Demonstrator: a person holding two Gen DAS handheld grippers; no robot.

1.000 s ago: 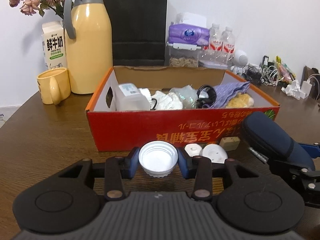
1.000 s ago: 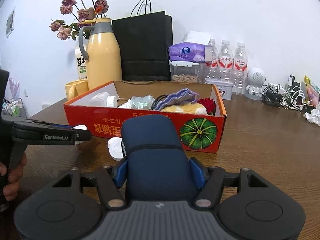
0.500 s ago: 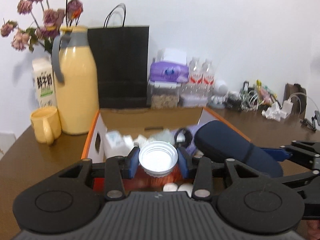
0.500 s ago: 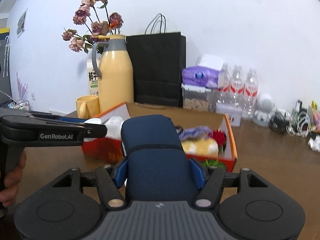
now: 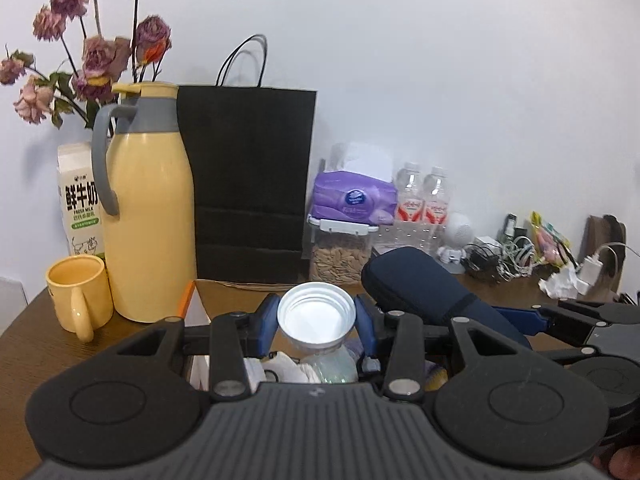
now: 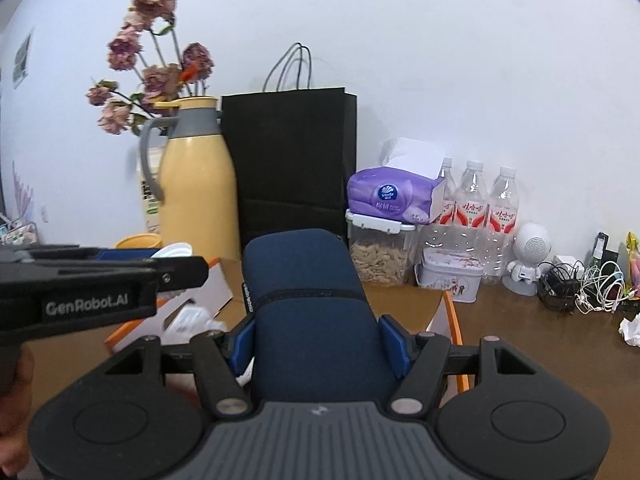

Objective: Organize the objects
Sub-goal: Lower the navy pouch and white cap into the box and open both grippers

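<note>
Left wrist view
Left gripper (image 5: 317,320): its blue fingers (image 5: 267,322) are clenched on a white cap (image 5: 317,316), 1 finger on each side of its rim.
White cap: a round, shallow plastic lid with a ribbed skirt, open side facing the camera; it looks light, stiff and somewhat slick, so a grip across the rim suits it and hard squeezing could make it pop out.
Cap's place: held in the air over the cardboard box (image 5: 192,304), above the soft white and clear clutter inside.
Navy case (image 5: 432,296): a rounded, cloth-covered pouch with a dark elastic band, held up at the right by the other gripper, just beside the cap.
Surroundings: a smooth yellow jug (image 5: 148,216), a yellow mug (image 5: 78,298) and a matte black paper bag (image 5: 248,180) stand on the brown tabletop (image 5: 24,344) behind the box.

Right wrist view
Right gripper (image 6: 318,344): its fingers (image 6: 394,346) are grasping the navy case (image 6: 304,304) across its width, near the end closest to the camera.
Case handling: it looks semi-stiff under a woven fabric skin, grippy rather than slippery, and probably light; held at 1 end, its long body may sag or swing.
Case's place: raised above the open box (image 6: 450,312), pointing toward the back wall.
Left gripper (image 6: 176,268): seen side-on at the left, level with the case, with the white cap (image 6: 176,249) peeking above it.
</note>
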